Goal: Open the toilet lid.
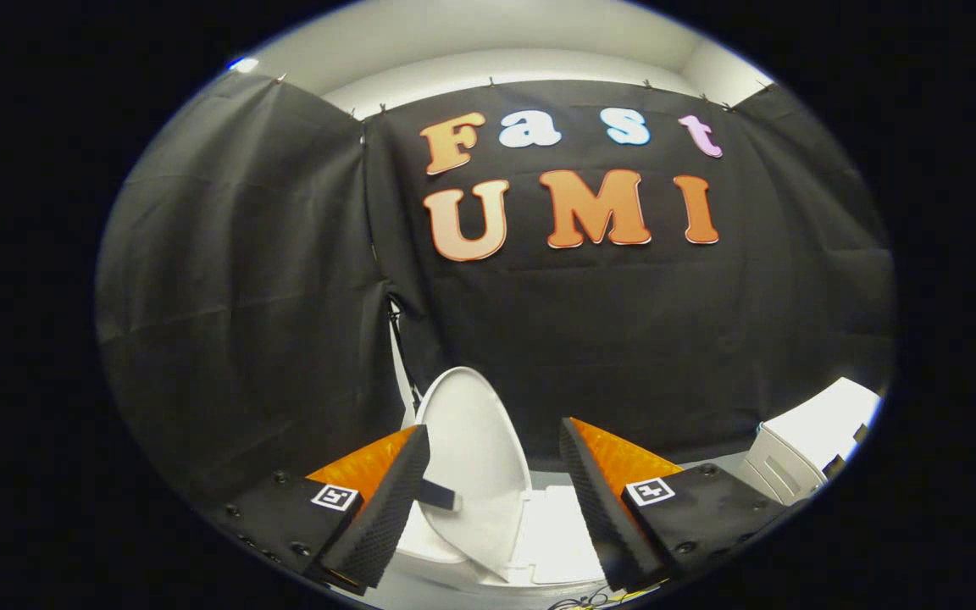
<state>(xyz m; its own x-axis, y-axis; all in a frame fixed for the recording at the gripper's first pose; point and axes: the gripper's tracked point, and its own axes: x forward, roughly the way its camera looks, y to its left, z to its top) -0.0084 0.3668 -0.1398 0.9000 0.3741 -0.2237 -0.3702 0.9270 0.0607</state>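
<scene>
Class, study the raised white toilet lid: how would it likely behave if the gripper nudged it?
The toilet lid, standing between the open gripper fingers, looks like rigid moulded plastic, so probably stiff. Its glossy surface may be slippery. Being upright and hinged, it would likely swing rather than slide.

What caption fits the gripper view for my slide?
Open gripper facing the raised white toilet lid, which stands upright just beyond its spread fingers against the black cloth wall.

No readable text here.
Square coded markers sit on the gripper (495,474); they carry no legible words or numbers.
</scene>
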